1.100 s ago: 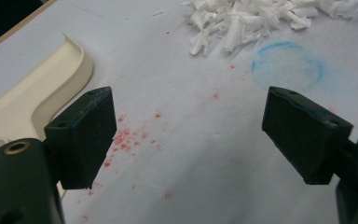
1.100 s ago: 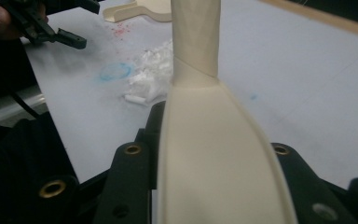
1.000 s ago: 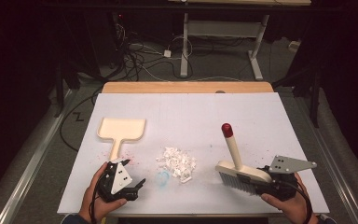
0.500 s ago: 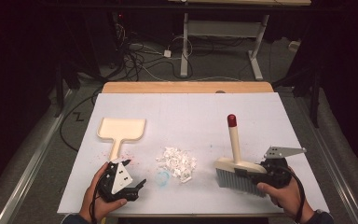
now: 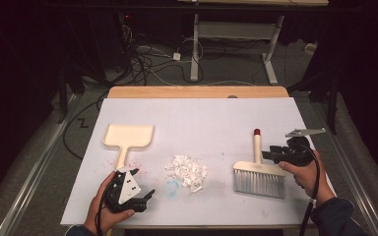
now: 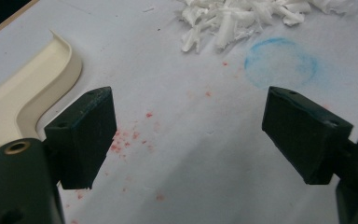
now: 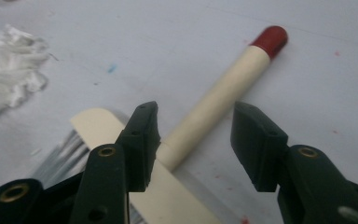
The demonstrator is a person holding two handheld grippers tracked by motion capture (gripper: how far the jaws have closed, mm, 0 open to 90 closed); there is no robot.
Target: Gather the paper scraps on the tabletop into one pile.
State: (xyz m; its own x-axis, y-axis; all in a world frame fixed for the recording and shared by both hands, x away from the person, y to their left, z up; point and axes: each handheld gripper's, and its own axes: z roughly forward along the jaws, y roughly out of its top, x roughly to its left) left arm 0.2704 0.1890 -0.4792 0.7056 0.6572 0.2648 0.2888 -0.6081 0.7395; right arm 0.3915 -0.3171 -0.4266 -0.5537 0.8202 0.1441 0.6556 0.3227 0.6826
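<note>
Here, the brush lies flat near the right edge of the surface, red-tipped handle toward the far edge. The right gripper has just been opening; its fingers stand apart astride the handle, the left one close against it. The left gripper, fingers wide apart on nothing, rests near the front edge, between the dustpan and the white scraps.

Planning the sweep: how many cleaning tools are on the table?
2: a cream dustpan at left, a cream hand brush with red-tipped handle at right.
</note>
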